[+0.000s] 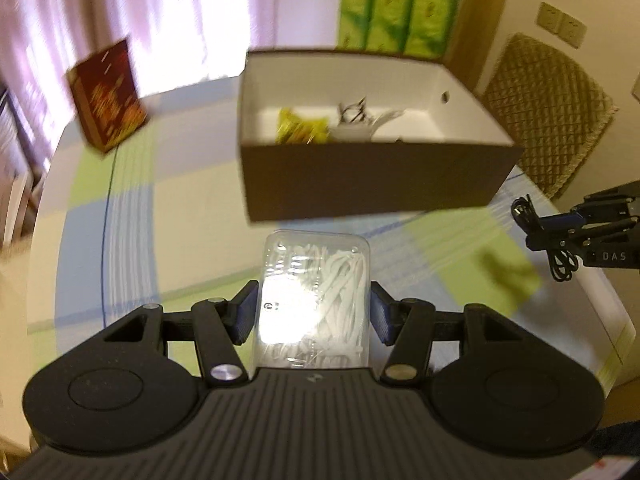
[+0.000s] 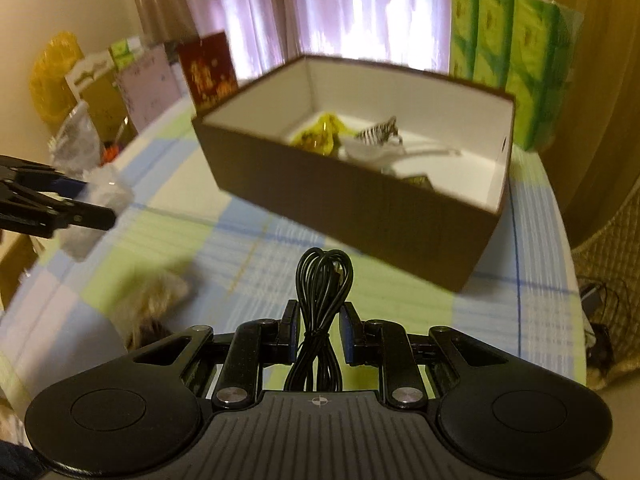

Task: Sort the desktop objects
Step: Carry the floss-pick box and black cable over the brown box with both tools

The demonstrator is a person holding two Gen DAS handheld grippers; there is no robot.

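left claw (image 1: 313, 312) is clamped on a clear plastic case (image 1: 314, 300) of white floss picks, long axis pointing forward along the fingers. right claw (image 2: 319, 332) is closed on a bundled black cable (image 2: 321, 312), loops forward. both items are held above the checked tablecloth (image 1: 192, 216). brown box (image 1: 372, 148) lies straight ahead of both claws, open top up, a few items already inside. box seems about equally near to both.

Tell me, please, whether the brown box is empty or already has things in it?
Not empty. The open-topped box already holds a yellow packet, a zebra-striped item and something white on its floor.
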